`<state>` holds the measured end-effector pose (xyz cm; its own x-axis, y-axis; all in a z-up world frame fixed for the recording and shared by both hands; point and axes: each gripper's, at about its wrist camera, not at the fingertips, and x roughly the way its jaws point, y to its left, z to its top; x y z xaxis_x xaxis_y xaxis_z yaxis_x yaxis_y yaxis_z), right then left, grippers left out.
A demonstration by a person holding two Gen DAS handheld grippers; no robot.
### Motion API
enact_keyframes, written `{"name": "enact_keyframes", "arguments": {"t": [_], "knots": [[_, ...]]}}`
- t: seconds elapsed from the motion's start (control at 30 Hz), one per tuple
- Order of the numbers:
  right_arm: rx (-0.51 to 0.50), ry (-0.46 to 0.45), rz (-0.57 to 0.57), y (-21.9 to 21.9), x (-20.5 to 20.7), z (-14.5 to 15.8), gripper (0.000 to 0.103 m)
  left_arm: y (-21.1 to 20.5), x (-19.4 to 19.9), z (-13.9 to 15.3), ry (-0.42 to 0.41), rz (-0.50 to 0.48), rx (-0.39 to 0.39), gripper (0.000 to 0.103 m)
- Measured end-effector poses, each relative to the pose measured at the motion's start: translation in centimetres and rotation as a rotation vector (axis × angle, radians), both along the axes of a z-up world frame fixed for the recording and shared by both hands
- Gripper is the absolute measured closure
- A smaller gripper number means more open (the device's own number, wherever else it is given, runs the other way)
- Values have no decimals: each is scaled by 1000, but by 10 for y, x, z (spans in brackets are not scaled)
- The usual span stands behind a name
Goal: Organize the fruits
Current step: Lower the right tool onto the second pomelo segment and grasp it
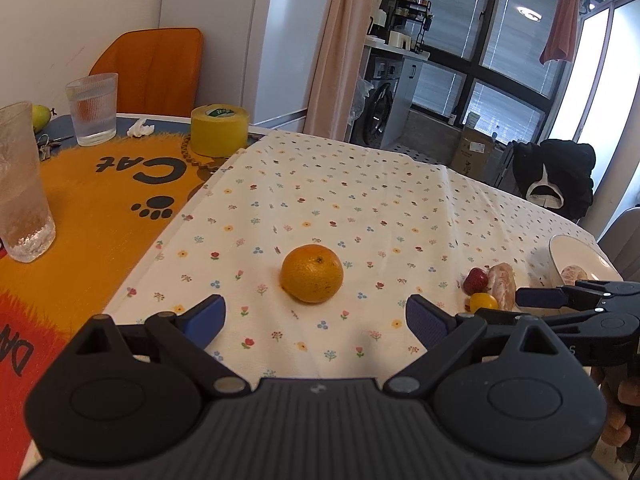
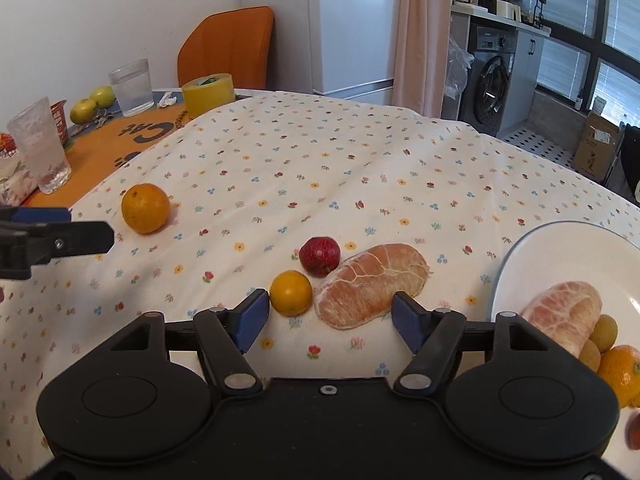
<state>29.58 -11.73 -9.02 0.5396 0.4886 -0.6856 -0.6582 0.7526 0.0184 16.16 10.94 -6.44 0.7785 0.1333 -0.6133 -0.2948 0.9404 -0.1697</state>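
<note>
The left gripper (image 1: 316, 320) hovers with its blue pads spread wide and nothing between them, lined up on a whole orange (image 1: 311, 273) that sits alone on the flowered tablecloth (image 1: 360, 200) just ahead of the fingertips; the orange is round, with no long axis to speak of, and its small stem dimple faces up and a little to the right. The right gripper (image 2: 328, 318) is also open and empty, its pads standing either side of the near end of a peeled citrus segment (image 2: 370, 285) without touching it. That segment lies flat on the cloth, its long axis running from near-left to far-right, the far end pointing toward the white plate (image 2: 516, 256). A small yellow-orange fruit (image 2: 291, 293) touches the segment's near-left end, and a dark red fruit (image 2: 319, 256) sits just behind both. Only the right wrist view shows what the plate holds: a second peeled segment (image 2: 562, 314), angled much like the first, with two small yellowish fruits (image 2: 600, 338) and another orange (image 2: 624, 372) beside it. The left wrist view shows the same cluster small at its right edge, partly behind the right gripper's fingers, and only a sliver of the plate. Farther left in both views stand a yellow tape roll (image 1: 219, 130), two ribbed glasses (image 1: 93, 109) and an orange chair (image 1: 156, 76)
</note>
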Motion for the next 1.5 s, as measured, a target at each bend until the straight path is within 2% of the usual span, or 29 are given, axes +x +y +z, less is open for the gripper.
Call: {"name": "enact_keyframes", "arguments": {"t": [0.07, 0.13, 0.23, 0.27, 0.33, 0.43, 0.67, 0.73, 0.9, 1.07, 1.23, 1.5], "knots": [[9, 7, -4, 1, 3, 1, 32, 0, 0, 0, 0, 1, -1, 7], [41, 31, -12, 1, 7, 2, 26, 0, 0, -1, 1, 1, 0, 7], [81, 52, -33, 0, 11, 5, 25, 0, 0, -1, 3, 4, -1, 7], [89, 46, -34, 0, 11, 7, 27, 1, -1, -2, 4, 5, -1, 7], [95, 40, -43, -2, 12, 9, 39, 1, -1, -3, 8, 9, 1, 7], [97, 40, -58, -7, 15, 11, 52, 3, -2, -5, 10, 16, -3, 7], [46, 9, -93, -8, 12, 15, 60, 2, -3, -5, 6, 14, -8, 7], [39, 0, -111, -10, 11, 16, 69, 1, -3, -4, 2, 11, -7, 7], [49, 27, -105, -9, 14, 11, 70, 2, -4, -5, 4, 13, -13, 7], [-15, -13, -93, 1, 11, 5, 69, 1, -7, -4, 0, 12, -18, 7], [-20, -5, -66, -6, 3, 8, 76, -2, -6, -4, -7, 1, -22, 7], [-18, 28, -9, -23, -17, 12, 80, -11, -4, -4, -11, -26, -28, 7]]}}
